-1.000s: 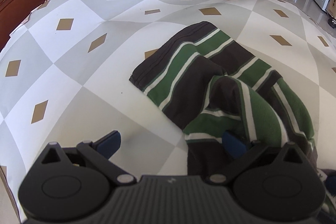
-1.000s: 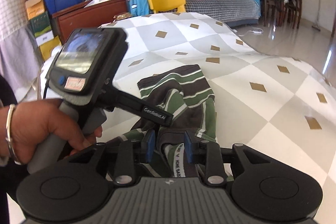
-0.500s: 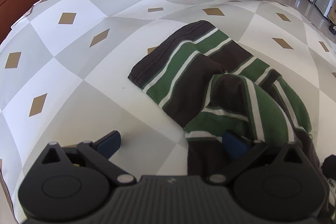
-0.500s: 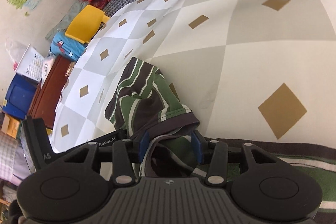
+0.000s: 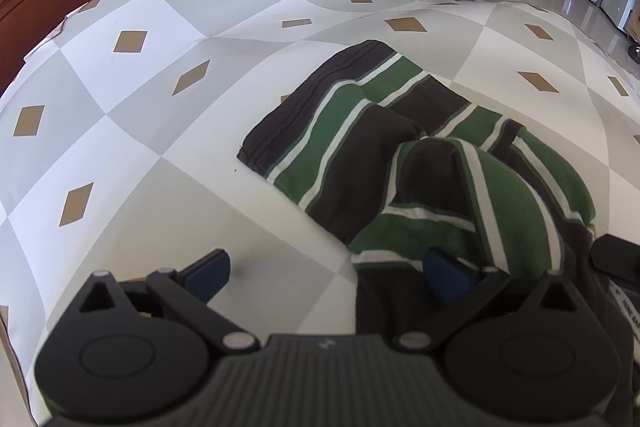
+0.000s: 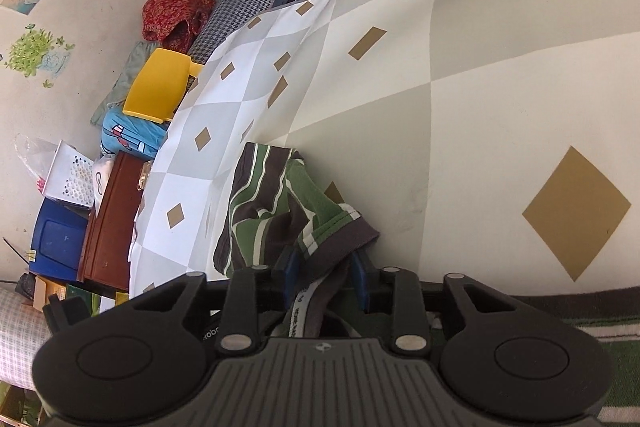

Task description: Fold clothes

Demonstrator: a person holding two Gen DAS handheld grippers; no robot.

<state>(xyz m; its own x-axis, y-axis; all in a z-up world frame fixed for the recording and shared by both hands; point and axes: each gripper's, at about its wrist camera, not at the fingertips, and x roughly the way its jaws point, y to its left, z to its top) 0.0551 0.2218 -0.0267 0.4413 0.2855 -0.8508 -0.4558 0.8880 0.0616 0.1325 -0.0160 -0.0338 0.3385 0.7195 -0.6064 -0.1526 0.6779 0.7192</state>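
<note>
Folding has barely begun: the striped shirt lies bunched on the checked cloth, right of centre. The left gripper stands wide apart, empty. The right gripper, jaws just closing, brackets the collar; whether they pinch it is unclear.

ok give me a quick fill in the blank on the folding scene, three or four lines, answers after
1. The garment has green, white and dark ____ stripes.
2. It lies on a cloth checked in grey and white with small tan ____ shapes.
3. The left gripper has its jaws spread ____.
4. The chair beyond the cloth is ____.

Missing words: brown; diamond; wide; yellow
</note>
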